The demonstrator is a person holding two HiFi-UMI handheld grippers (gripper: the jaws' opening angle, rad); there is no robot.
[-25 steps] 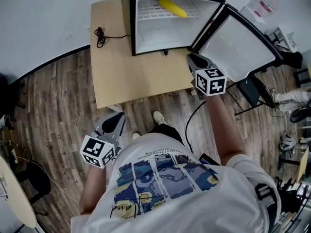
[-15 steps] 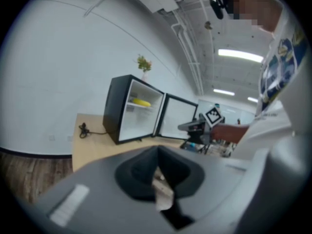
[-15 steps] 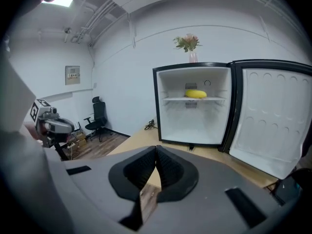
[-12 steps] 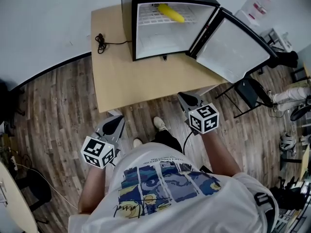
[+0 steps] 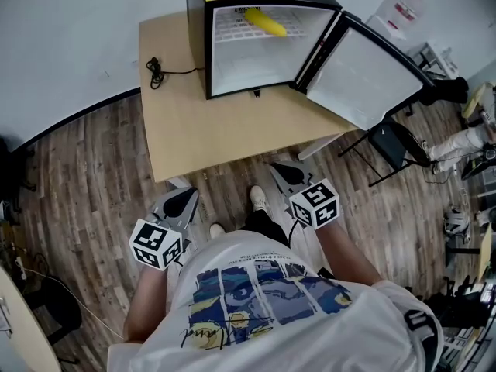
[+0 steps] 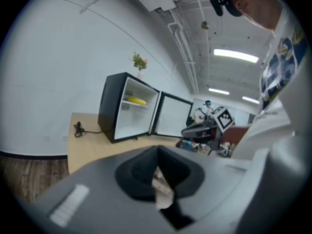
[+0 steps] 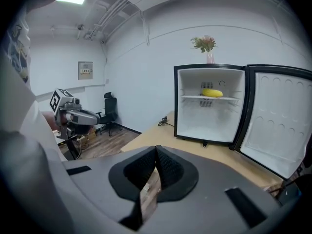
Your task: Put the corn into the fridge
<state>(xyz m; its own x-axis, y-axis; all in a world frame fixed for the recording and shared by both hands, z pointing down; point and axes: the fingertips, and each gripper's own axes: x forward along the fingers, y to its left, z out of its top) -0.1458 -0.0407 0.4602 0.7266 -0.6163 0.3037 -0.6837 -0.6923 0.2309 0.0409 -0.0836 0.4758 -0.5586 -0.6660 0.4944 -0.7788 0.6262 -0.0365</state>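
Head view showed the corn (image 5: 266, 22) lying slantwise on the upper shelf (image 5: 232, 25) inside the fridge (image 5: 197, 37), well apart from both claws, so the placing itself looked done. The fridge's door (image 5: 364, 76) stood wide open, swung out past the right edge of the table (image 5: 209, 130) on which the fridge sat, with a coiled cable (image 5: 159, 74) beside it near the table's back left corner. A vase of flowers (image 7: 207, 45) stood on the fridge's top. Both claws hung low over the wooden floor (image 5: 93, 169), off the table's near edge and close to the person's body: the left claw (image 5: 186, 195) had its jaws together with nothing between them, and the right claw (image 5: 280, 169) was likewise closed and empty, pointed towards the open fridge. The likely remaining step was shutting the door, and that was where trouble could come. A closed claw pushing on the smooth inner panel might slip off it. Too sharp a shove could jolt the small fridge on the table, rolling the corn along or off its shelf, or toppling the vase above. If the corn slid forward, the door could catch it and fail to shut.
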